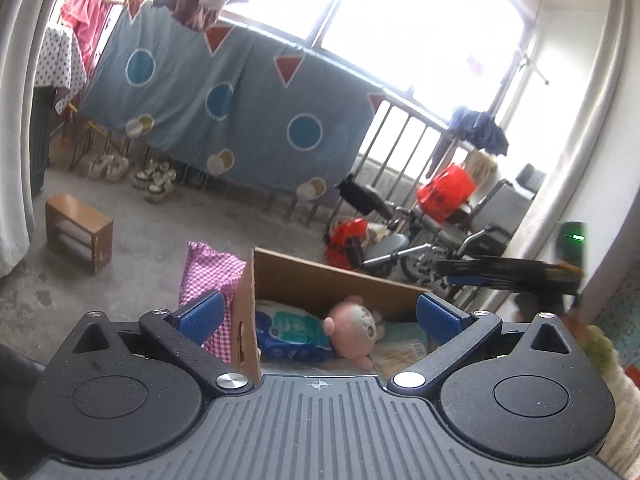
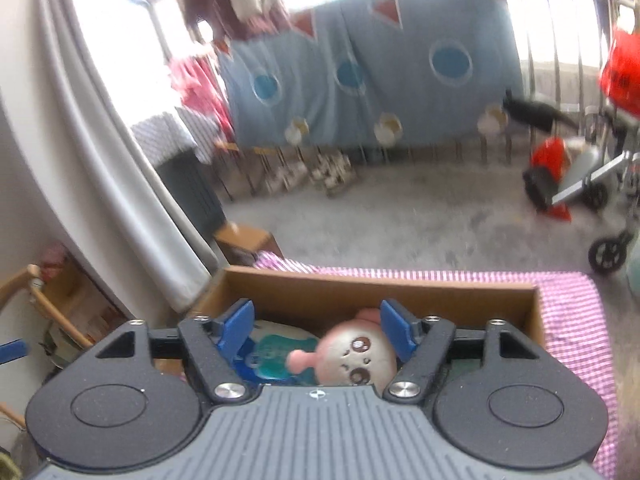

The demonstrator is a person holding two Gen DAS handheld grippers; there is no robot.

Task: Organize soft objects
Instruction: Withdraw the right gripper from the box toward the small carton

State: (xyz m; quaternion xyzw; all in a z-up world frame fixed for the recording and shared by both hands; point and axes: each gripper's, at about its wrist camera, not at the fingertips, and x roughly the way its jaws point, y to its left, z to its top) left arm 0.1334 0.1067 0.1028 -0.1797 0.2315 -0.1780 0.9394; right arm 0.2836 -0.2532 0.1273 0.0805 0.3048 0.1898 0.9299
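Corrugated cardboard box [image 2: 360, 286] sits on pink gingham cloth [image 2: 572, 320]. Inside: round pink plush doll [image 2: 356, 360], embroidered face, lying beside a glossy blue-teal soft packet [image 1: 288, 330]. Left gripper [image 1: 318, 314] spread wide, empty. Right gripper [image 2: 316, 330] released above the doll, pads clear.

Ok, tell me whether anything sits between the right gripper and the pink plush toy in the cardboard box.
Nothing visible does. The right gripper is open just above the pink plush toy, which lies in the open-topped cardboard box beside a blue wipes pack. No flap or cloth covers the toy.
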